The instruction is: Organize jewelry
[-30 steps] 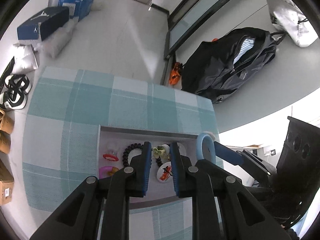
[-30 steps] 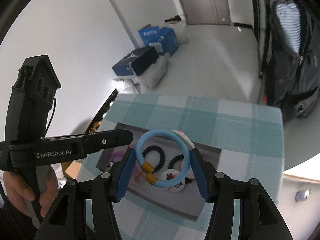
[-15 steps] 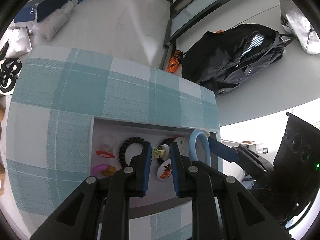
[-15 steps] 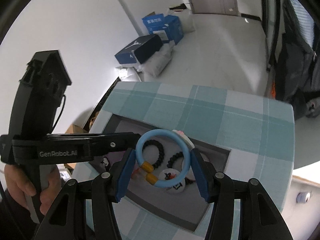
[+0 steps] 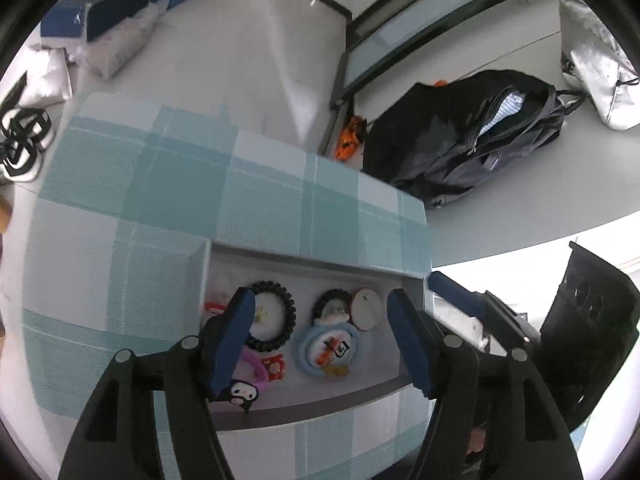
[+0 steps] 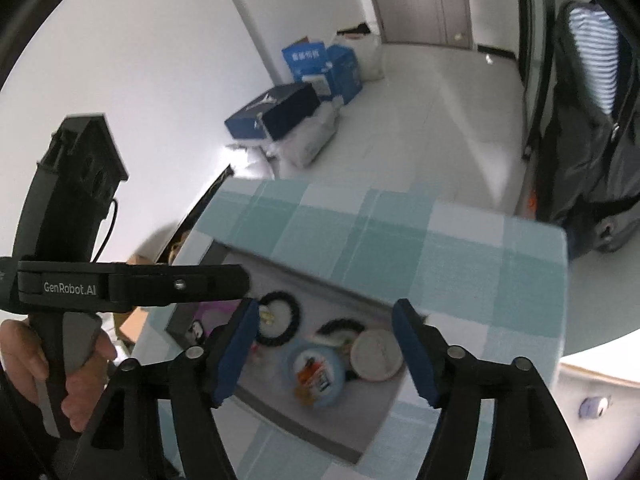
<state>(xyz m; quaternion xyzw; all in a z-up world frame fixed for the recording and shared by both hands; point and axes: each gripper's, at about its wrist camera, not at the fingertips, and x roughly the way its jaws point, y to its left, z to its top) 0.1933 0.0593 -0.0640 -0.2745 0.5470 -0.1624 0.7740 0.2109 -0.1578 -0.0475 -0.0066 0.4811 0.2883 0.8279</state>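
Note:
A grey tray [image 5: 304, 404] on the teal checked cloth holds the jewelry. In it lie a blue ring bracelet [image 5: 326, 347] around an orange badge, a black bead bracelet [image 5: 269, 322], a second small black bracelet [image 5: 331, 300], a white disc [image 5: 367, 309], a pink ring [image 5: 256, 364] and a penguin charm [image 5: 240, 390]. My left gripper [image 5: 324, 340] is open above the tray, empty. My right gripper [image 6: 326, 344] is open and empty above the blue bracelet [image 6: 314, 372]. The tray also shows in the right wrist view [image 6: 280, 412].
The table [image 5: 160, 184] has its far edge and right edge close to the tray. On the floor beyond are a black backpack [image 5: 472, 136], blue boxes [image 5: 100, 12] and a silver bag [image 5: 596, 68]. My left gripper's body [image 6: 132, 284] reaches across the right wrist view.
My right gripper opened and let go of the blue bracelet, which now lies in the tray around the badge. My left gripper opened wide from nearly shut.

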